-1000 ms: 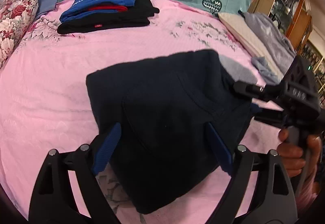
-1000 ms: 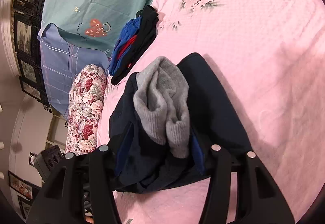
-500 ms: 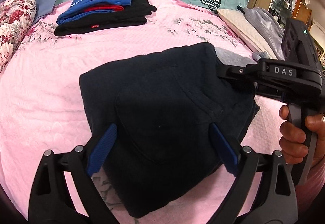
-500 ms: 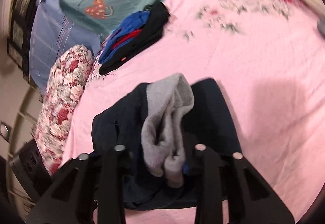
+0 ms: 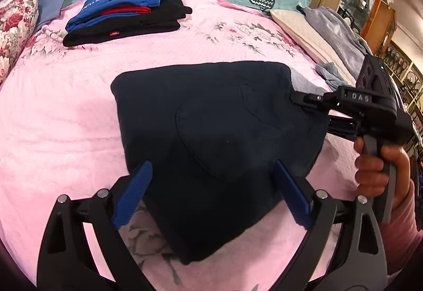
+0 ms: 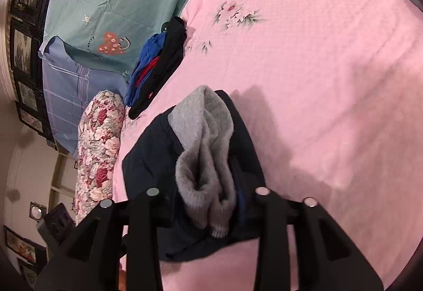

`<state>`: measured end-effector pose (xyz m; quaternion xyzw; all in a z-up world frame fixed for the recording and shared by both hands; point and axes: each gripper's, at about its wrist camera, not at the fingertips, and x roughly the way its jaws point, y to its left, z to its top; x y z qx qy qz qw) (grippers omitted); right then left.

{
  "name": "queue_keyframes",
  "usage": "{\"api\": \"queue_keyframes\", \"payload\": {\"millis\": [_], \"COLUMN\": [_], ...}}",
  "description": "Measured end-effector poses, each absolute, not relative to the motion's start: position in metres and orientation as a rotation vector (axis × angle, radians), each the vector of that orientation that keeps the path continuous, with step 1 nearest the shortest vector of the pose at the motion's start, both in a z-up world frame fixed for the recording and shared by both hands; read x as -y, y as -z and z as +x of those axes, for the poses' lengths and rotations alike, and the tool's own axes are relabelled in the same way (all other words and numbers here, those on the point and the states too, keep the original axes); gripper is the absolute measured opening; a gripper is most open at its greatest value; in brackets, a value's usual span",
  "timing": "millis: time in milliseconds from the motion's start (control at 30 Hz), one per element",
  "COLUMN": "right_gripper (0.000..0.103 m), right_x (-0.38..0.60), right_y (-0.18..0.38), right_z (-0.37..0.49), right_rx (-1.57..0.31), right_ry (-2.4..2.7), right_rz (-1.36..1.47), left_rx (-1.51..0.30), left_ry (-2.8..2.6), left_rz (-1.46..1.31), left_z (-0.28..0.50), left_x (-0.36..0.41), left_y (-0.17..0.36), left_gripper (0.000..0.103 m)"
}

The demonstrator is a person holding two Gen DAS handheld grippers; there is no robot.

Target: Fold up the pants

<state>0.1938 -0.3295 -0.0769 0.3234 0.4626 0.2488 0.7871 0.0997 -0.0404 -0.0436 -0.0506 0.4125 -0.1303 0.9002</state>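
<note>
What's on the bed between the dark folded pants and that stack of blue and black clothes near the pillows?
Nothing but bare pink bedspread lies between the dark pants and the folded stack, as the left wrist view shows.

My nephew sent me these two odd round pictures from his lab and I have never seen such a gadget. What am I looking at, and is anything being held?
No robot here: a person holds a two-fingered grabber in each hand, each with a wide-angle camera looking along its fingers.

One picture is from the left gripper. Its blue-padded fingers stand wide open over dark navy pants, folded small on a pink bedspread. At its right edge you see the person's hand holding the other grabber.

The other picture is from the right gripper. The pants' edge, with its grey fleece lining, sits between its fingers, which are opening.

Behind lie a stack of folded clothes and a flowered pillow.
</note>
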Motion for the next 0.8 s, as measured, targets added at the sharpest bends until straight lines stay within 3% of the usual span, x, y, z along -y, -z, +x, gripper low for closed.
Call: {"api": "queue_keyframes", "payload": {"millis": [167,300,467,600,733,800], "right_gripper": [0.045,0.045,0.046,0.034,0.044,0.045], "right_x": [0.346,0.31,0.261,0.281,0.257,0.226], "right_y": [0.029,-0.005,0.012,0.055,0.013,-0.002], "right_z": [0.174,0.166,0.199,0.238,0.216,0.211], "right_rx": [-0.847,-0.744,-0.794,-0.936,-0.867,-0.86], "right_ry": [-0.411,-0.605,-0.702,-0.601,-0.672,-0.785], "right_rz": [0.555,0.45,0.344,0.508,0.433,0.389], "left_rx": [-0.816,-0.785,-0.797,-0.802,-0.807,-0.815], "left_ry": [0.252,0.227,0.18,0.12,0.097,0.106], "left_rz": [-0.163,-0.218,-0.217,-0.24,-0.295,-0.333], "left_z": [0.084,0.083,0.083,0.075,0.069,0.074], "left_x": [0.005,-0.015,-0.023,-0.043,-0.063,-0.067], "left_y": [0.025,0.017,0.016,0.018,0.022,0.024], "left_gripper": [0.094,0.094,0.094,0.094,0.094,0.094]}}
